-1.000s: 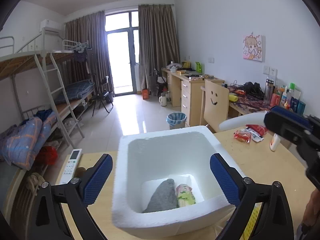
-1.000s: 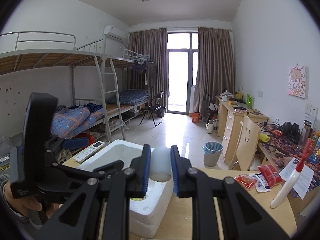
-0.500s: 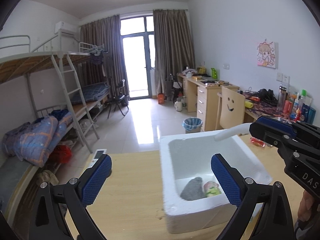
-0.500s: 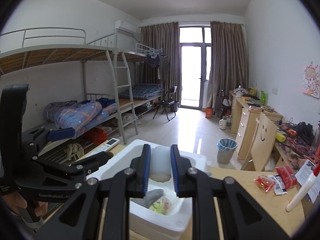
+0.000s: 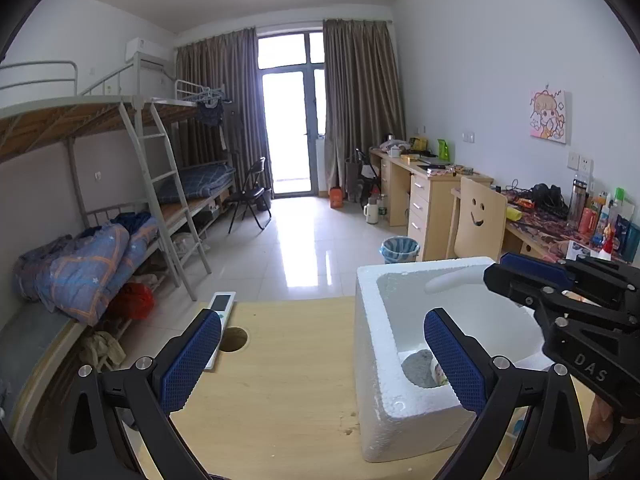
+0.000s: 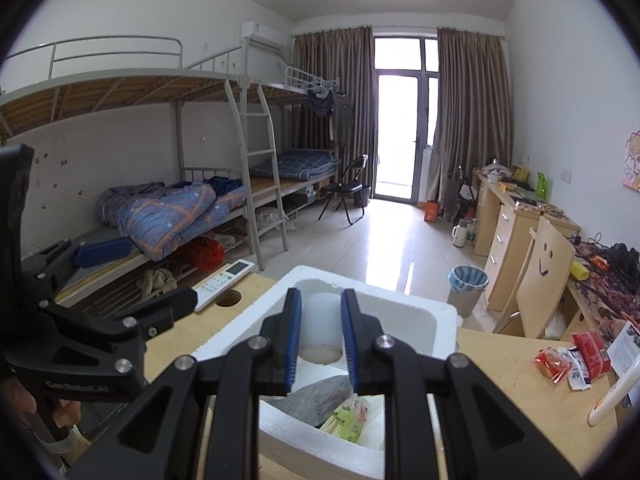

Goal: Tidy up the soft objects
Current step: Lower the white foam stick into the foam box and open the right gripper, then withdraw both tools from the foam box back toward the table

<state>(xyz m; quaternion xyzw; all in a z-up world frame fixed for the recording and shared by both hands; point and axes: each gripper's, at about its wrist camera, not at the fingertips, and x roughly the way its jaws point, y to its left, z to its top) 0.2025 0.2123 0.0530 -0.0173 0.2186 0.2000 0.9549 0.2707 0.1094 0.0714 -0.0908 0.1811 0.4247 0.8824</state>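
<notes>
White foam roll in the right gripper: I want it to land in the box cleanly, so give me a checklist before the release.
1. Right gripper clamps the white foam roll: ok.
2. Roll is above the foam box opening: ok.
3. Free floor space beside the grey cloth and green packet: cannot tell.
4. Left gripper open, holding nothing: ok.
5. Left gripper clear of the box: not ok, one finger overlaps the opening.

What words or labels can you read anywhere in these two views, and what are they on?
"DAS": white letters on the black body of the right tongs, cut off at the frame edge.
"GenRobot.AI": faint letters on the body of the left tongs.
Snack packets, paper sheet, remote control and desk bottles: print too small or blurred to read.
</notes>
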